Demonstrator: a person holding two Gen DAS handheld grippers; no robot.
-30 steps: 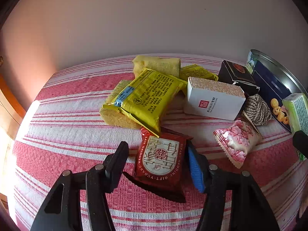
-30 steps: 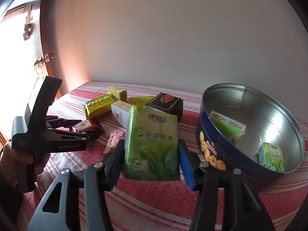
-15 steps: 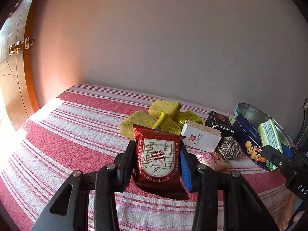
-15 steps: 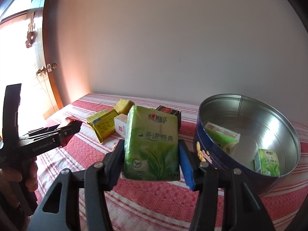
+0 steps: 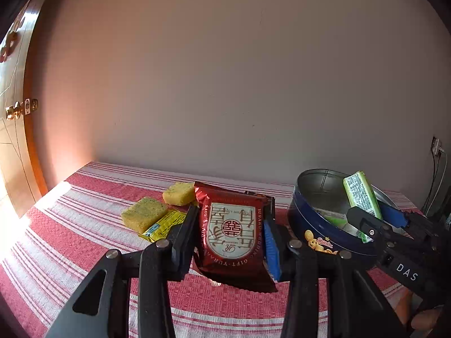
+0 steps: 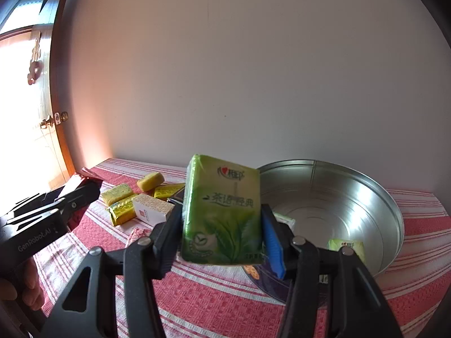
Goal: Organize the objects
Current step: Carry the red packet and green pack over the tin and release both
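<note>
Right gripper (image 6: 222,225): green tissue pack (image 6: 222,211) over tin (image 6: 352,194).

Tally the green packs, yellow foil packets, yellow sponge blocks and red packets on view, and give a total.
green packs: 3, one in the right gripper, two in the tin
yellow foil packets: 2
yellow sponge blocks: 2
red packets: 1, in the left gripper
Total: 8

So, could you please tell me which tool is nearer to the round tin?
Right. The right tool holds its green pack at the tin rim; the left tool is lifted beside it with the red packet.
</note>
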